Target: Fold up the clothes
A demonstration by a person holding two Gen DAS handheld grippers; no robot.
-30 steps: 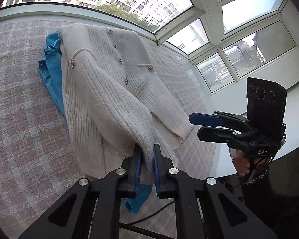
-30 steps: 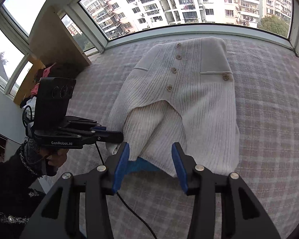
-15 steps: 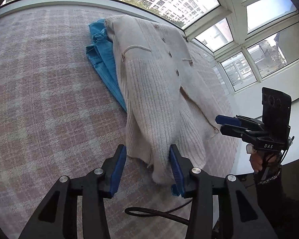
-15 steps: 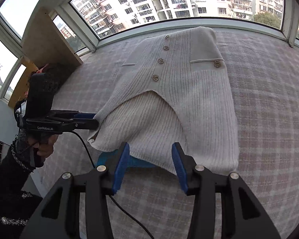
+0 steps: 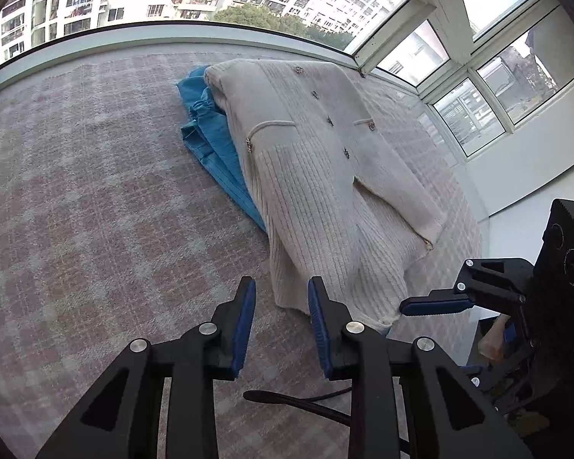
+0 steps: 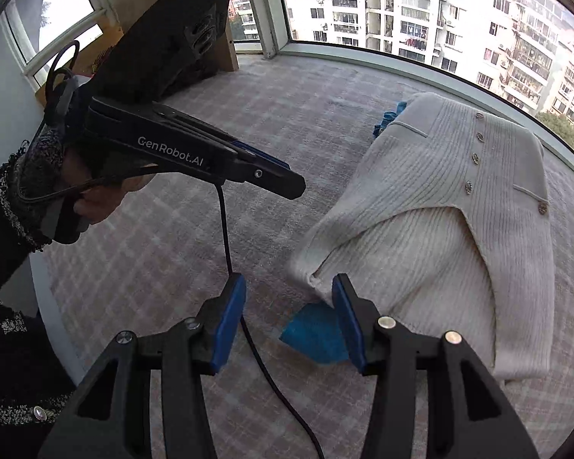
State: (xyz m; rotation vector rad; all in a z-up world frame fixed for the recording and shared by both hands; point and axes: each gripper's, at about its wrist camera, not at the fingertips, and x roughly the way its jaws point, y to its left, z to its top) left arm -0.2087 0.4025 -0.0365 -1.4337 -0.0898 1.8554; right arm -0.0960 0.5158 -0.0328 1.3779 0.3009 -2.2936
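A cream ribbed cardigan (image 5: 325, 191) with small metal buttons lies folded on the pink plaid surface (image 5: 95, 210), on top of a blue garment (image 5: 210, 153) that sticks out along its left side. My left gripper (image 5: 281, 287) stands open just short of the cardigan's near hem, with nothing between its fingers. In the right wrist view the cardigan (image 6: 440, 229) lies to the right, and a corner of the blue garment (image 6: 313, 336) pokes out beneath it. My right gripper (image 6: 289, 285) is open and empty, its right finger beside the cardigan's near corner.
A black cable (image 6: 225, 229) runs across the surface between the grippers. A hand holds the left gripper (image 6: 271, 179) at the left. A wooden board (image 6: 225, 38) leans at the back corner. A window sill (image 5: 134, 34) bounds the far edge.
My left gripper has let go of the cardigan's hem, opened and drawn back to the left. The right gripper's view has swung left. The cardigan now rests flat.
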